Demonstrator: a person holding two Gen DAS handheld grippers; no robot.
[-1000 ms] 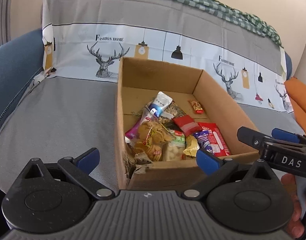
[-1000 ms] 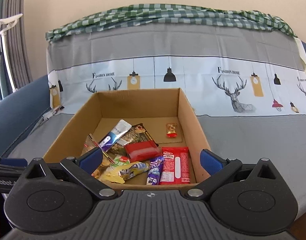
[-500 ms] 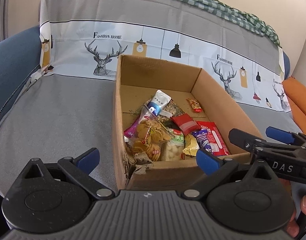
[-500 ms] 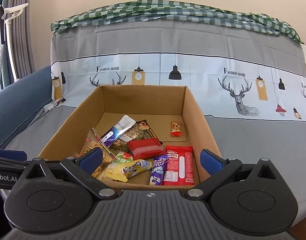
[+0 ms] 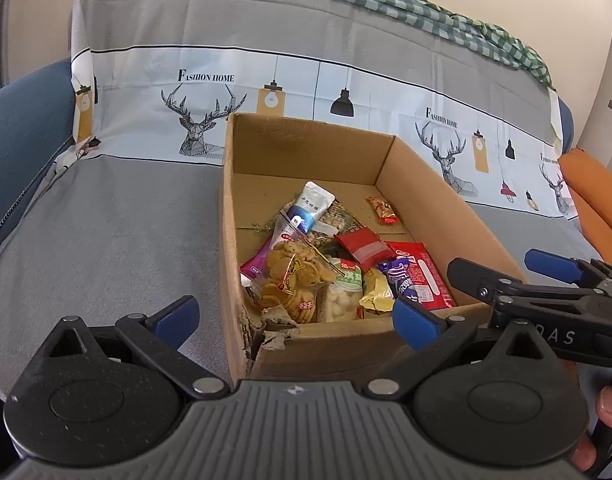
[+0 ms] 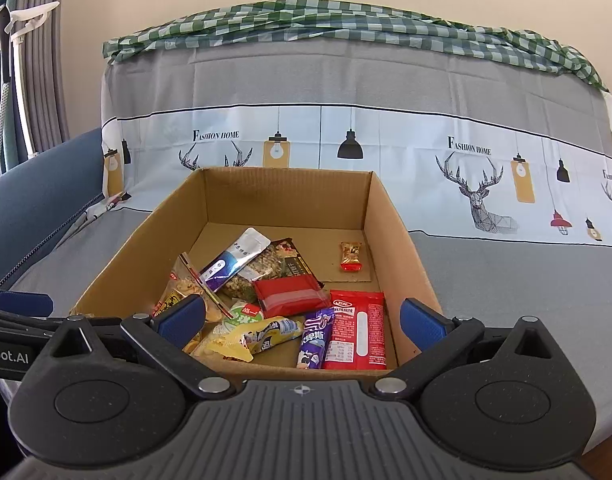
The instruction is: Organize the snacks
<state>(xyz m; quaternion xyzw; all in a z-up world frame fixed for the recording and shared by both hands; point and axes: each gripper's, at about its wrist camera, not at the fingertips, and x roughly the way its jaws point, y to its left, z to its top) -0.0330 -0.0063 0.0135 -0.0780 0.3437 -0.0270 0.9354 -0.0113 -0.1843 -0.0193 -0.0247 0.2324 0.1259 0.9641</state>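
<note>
Right wrist: snacks [image 6: 289, 304] in box [image 6: 390, 240], beyond spread, empty jaws.

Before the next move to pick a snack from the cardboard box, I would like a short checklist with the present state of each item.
1. Left tongs open and empty: ok.
2. Right tongs open and empty: ok.
3. Cardboard box open on top, snacks reachable: ok.
4. Small red candy lies alone near the far right corner, free to grasp: ok.
5. Red wrapper beside the purple wrapper; touching or apart: cannot tell.
6. Near left corner of the box intact: not ok, the cardboard is torn.
</note>
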